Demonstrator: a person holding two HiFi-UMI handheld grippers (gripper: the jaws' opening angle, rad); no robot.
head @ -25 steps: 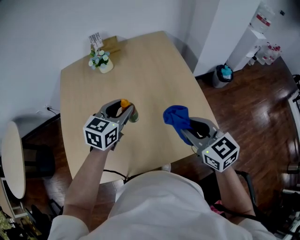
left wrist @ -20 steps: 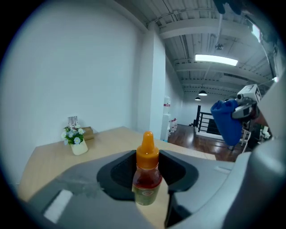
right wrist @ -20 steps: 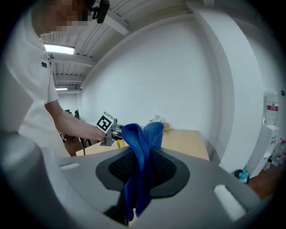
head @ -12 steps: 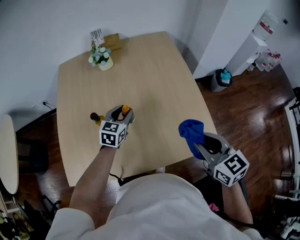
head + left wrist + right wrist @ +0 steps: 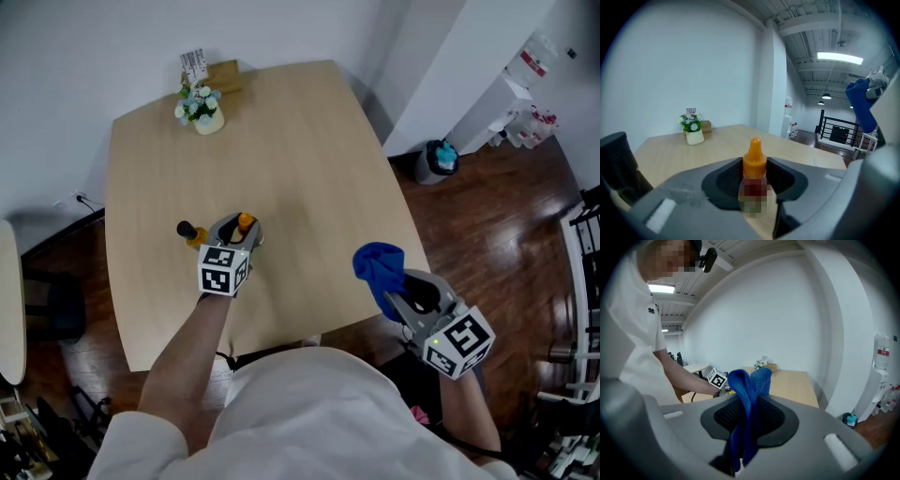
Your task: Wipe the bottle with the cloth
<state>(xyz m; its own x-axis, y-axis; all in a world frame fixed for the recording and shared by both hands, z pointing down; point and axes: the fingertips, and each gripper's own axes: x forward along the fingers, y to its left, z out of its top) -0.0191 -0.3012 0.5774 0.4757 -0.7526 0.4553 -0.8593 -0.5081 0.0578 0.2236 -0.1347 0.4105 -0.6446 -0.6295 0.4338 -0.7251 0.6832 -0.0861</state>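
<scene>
The left gripper (image 5: 239,227) has sunk with the bottle (image 5: 754,161) toward the table's (image 5: 309,141) front edge, left of middle; the right gripper (image 5: 747,416) has drawn back past the front right corner. Left jaws clamp the orange-capped bottle upright; right jaws pinch the blue cloth (image 5: 378,264), well apart from it. A flower pot (image 5: 208,120) stands at the far left corner

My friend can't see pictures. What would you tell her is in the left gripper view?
A small bottle with an orange cap stands upright, clamped in the grey jaws of the left gripper, above a wooden table. Behind sits a little pot of flowers by a white wall, and a blue cloth shows at the right edge.
</scene>
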